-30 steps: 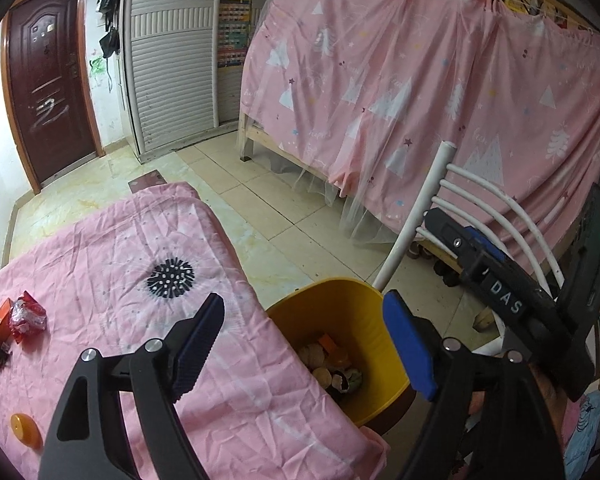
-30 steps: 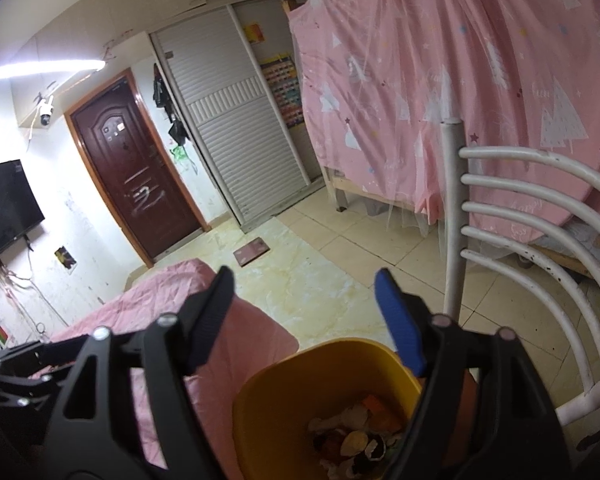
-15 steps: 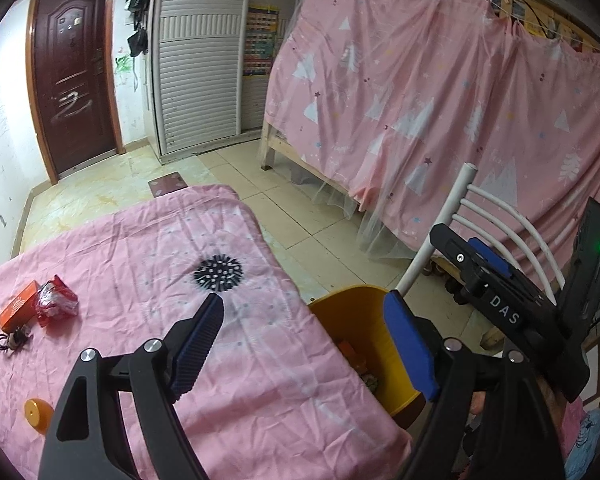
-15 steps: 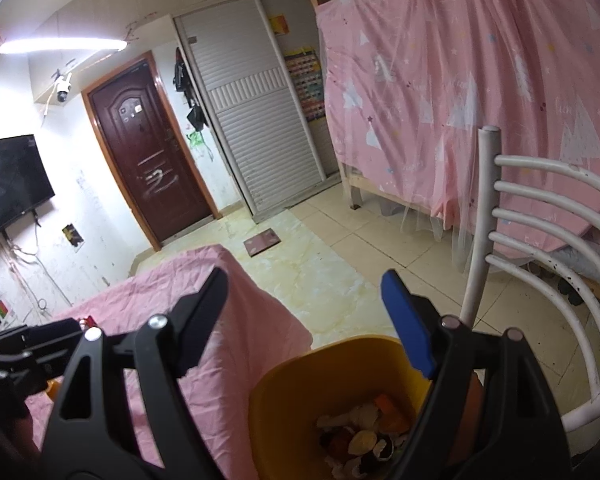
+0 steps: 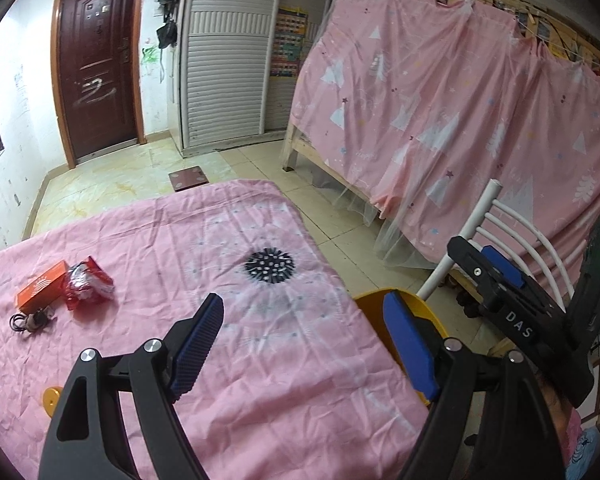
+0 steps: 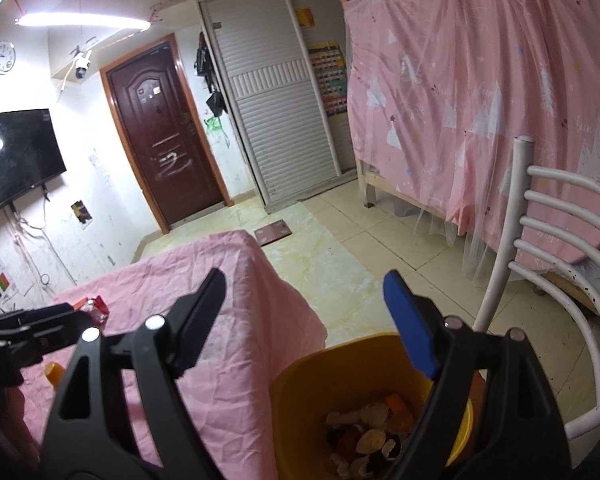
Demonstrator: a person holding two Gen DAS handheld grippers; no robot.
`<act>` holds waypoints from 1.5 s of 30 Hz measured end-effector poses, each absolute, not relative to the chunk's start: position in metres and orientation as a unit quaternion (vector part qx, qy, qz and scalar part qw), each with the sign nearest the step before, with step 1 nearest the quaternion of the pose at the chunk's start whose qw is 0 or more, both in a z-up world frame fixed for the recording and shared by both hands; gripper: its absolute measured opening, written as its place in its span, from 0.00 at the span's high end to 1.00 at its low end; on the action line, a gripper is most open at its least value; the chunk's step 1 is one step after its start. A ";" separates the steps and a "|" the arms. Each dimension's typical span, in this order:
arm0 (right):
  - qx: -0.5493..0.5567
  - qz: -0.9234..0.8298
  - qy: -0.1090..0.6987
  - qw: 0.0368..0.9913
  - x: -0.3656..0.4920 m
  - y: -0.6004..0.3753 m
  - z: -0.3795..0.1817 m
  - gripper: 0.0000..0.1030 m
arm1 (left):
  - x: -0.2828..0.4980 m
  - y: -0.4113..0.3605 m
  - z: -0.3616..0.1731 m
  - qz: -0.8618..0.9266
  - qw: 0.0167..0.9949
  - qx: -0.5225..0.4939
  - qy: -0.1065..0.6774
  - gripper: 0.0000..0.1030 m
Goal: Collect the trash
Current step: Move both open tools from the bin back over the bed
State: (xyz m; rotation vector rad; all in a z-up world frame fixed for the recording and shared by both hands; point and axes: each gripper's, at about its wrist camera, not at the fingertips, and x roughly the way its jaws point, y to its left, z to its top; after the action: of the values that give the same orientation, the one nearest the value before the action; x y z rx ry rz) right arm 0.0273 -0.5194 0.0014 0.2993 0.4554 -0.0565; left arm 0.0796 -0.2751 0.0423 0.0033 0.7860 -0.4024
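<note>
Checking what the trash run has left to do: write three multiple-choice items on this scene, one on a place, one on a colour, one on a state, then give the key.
1. Where does the red wrapper lie?
A. on the pink cloth, beside the orange box
B. inside the bin
C. on the floor tiles

2. What colour is the bin?
A. blue
B. yellow
C. white

3. How does the left hand-held gripper stand?
A. shut on the wrapper
B. shut on the box
C. open, with nothing between its pads

Key:
1 A: in the left wrist view the wrapper sits against the box on the cloth.
2 B: the right wrist view shows a yellow bin with scraps inside.
3 C: only bare cloth shows between the blue pads.
</note>
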 end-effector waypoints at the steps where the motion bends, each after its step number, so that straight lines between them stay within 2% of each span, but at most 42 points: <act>1: 0.146 -0.024 0.225 0.963 0.028 -0.517 0.002 0.23 | 0.080 -0.273 0.042 -0.193 0.905 0.001 0.380 0.27; 28: 0.099 0.109 0.259 0.955 0.053 -0.415 -0.004 0.20 | 0.079 -0.135 0.017 -0.081 0.910 -0.040 0.404 0.27; 41: 0.087 0.136 0.270 0.949 0.065 -0.385 -0.004 0.20 | 0.070 -0.087 -0.010 -0.043 0.905 -0.013 0.423 0.27; 43: 0.081 0.142 0.272 0.948 0.068 -0.377 -0.004 0.20 | 0.070 -0.083 -0.012 -0.039 0.905 -0.013 0.424 0.29; 45: 0.076 0.147 0.274 0.947 0.070 -0.370 -0.003 0.20 | 0.071 -0.079 -0.015 -0.036 0.903 -0.016 0.428 0.35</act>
State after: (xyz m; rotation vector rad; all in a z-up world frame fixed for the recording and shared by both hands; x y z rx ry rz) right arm 0.0695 -0.3697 -0.0034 0.1555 0.5579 0.2988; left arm 0.0714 -0.0793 -0.0149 -0.0326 0.8850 -0.0754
